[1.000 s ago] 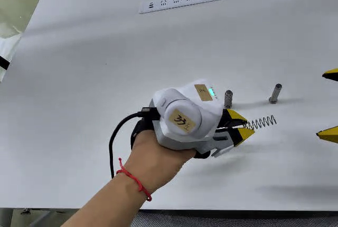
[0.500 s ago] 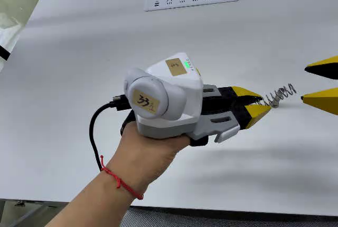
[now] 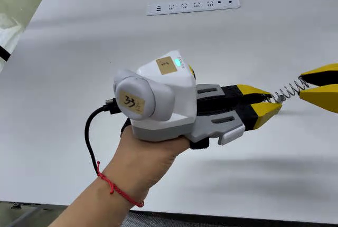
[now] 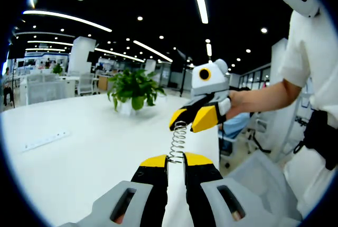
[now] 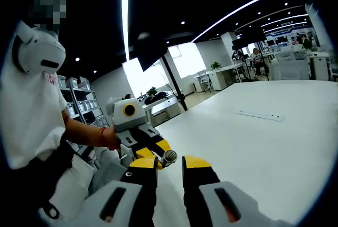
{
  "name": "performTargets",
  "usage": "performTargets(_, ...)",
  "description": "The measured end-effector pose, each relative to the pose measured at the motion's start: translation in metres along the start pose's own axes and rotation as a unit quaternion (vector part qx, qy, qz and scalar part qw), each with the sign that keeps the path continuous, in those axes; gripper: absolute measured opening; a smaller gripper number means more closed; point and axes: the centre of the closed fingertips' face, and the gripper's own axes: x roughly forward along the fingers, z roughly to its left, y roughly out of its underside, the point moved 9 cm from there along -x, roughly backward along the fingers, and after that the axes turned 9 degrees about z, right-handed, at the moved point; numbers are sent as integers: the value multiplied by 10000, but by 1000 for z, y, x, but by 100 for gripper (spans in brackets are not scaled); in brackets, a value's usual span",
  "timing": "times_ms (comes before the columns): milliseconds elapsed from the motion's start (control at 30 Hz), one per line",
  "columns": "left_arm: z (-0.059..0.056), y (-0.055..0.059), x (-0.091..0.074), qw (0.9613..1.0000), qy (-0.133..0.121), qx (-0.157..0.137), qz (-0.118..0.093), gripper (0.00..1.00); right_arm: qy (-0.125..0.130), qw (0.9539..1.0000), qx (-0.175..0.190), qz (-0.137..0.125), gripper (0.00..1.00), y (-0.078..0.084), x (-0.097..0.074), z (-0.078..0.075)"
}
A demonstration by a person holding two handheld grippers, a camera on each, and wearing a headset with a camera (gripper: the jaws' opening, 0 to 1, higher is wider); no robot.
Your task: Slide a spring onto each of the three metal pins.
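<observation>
A coiled steel spring [image 3: 288,90] hangs in the air above the white table [image 3: 79,53]. My left gripper [image 3: 274,102], held in a hand at mid-frame, is shut on the spring's near end. The right gripper [image 3: 302,84] comes in from the right edge, its yellow jaws narrowly apart around the far end. In the left gripper view the spring [image 4: 179,140] rises from my left gripper [image 4: 175,158] up to the right gripper [image 4: 182,126]. In the right gripper view the spring's round end [image 5: 169,157] sits between the tips of the right gripper [image 5: 170,161], against its left jaw.
A white power strip [image 3: 193,5] lies at the table's far side, also seen as the power strip [image 4: 45,141] and the power strip [image 5: 259,114]. A potted plant [image 4: 132,87] stands at the table's far end. The black cable [image 3: 92,137] trails from the left gripper.
The left gripper has lifted and carried the spring to the right. The right gripper's jaws have narrowed and now enclose the spring's free end.
</observation>
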Motion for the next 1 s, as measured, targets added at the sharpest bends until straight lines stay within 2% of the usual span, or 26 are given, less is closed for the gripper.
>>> performTargets(333, -2, 1, 0, 10000, 70, -7, -33, 11, -80, 9999, 54, -71, 12, -2, 1, 4)
performTargets(533, -3, 1, 1, 10000, 94, 16, -20, 11, -92, 10000, 8, -36, 12, -3, 1, 6)
performTargets(1000, -8, 5, 4, 9996, 188, 173, 131, 11, -132, 9982, -438, 377, 12, -13, 7, 11)
